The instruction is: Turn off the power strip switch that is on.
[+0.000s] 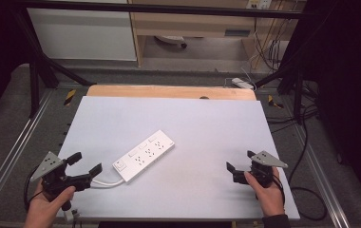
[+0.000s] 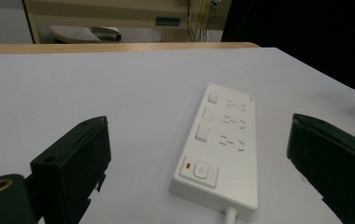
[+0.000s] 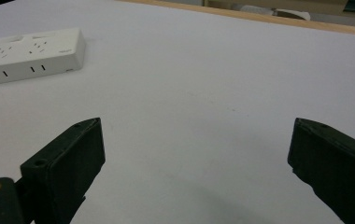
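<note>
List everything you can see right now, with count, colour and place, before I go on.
Power strip: one, white, lying flat and slantwise left of the table's middle, switch end toward the person.
Cord: one, white, leaving the power strip's near end and curving toward the left gripper.
Table: one, pale grey top with a wooden strip along the far edge.
Cabinet: one, light wood, on the floor beyond the table.
Floor cables: several, black, right of the table.
Left gripper: one, black, jaws apart, at the near left corner, held in the left hand.
Right gripper: one, black, jaws apart, near right edge, held in the right hand.
</note>
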`<state>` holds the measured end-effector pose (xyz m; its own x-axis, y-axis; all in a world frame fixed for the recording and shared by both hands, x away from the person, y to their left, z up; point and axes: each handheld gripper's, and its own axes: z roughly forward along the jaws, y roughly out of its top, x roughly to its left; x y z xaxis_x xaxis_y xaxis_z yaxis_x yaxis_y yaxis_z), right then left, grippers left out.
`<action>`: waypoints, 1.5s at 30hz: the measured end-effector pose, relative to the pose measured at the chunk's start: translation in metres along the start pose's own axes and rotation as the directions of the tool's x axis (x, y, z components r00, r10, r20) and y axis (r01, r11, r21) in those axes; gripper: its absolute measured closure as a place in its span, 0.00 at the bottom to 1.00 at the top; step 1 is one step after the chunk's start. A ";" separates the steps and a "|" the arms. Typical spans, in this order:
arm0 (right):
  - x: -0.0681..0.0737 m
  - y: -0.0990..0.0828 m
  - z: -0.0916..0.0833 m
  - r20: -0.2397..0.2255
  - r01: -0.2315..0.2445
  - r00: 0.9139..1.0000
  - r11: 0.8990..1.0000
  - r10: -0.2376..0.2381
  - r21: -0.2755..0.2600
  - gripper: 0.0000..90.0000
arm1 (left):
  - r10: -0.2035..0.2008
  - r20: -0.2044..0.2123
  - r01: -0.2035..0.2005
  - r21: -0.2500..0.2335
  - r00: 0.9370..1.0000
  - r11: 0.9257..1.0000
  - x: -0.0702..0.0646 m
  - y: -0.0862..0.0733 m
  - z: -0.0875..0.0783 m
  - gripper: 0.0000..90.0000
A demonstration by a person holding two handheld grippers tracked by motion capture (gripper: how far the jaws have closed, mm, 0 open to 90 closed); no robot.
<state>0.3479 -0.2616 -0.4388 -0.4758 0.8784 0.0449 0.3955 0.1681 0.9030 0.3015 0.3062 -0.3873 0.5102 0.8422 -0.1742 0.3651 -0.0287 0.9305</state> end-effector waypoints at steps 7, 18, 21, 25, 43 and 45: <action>0.000 0.000 0.000 0.002 0.004 1.000 1.000 -0.004 -0.002 0.05 | 0.030 0.027 -0.031 0.028 0.999 0.999 -0.013 0.009 0.012 0.07; 0.000 0.001 -0.001 0.000 0.013 1.000 1.000 -0.013 -0.007 0.05 | 0.046 0.054 -0.049 0.051 0.997 0.998 -0.029 0.026 0.030 0.07; 0.000 0.001 -0.002 0.001 0.013 1.000 1.000 -0.013 -0.009 0.05 | 0.046 0.064 -0.050 0.058 0.997 0.997 -0.032 0.029 0.034 0.07; 0.000 0.001 -0.002 0.000 0.009 1.000 1.000 -0.009 -0.012 0.05 | 0.045 0.077 -0.051 0.067 0.996 0.996 -0.036 0.033 0.039 0.07; 0.000 0.002 -0.003 0.000 0.012 1.000 1.000 -0.012 -0.023 0.05 | 0.056 0.110 -0.066 0.089 0.992 0.994 -0.050 0.044 0.056 0.08; 0.000 0.002 -0.003 -0.002 0.012 1.000 1.000 -0.012 -0.023 0.05 | 0.060 0.107 -0.070 0.094 0.992 0.993 -0.050 0.044 0.057 0.08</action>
<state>0.3463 -0.2630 -0.4351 -0.4818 0.8756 0.0348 0.3714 0.1681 0.9131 0.3364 0.2327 -0.3556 0.6117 0.7764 -0.1520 0.4002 -0.1379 0.9060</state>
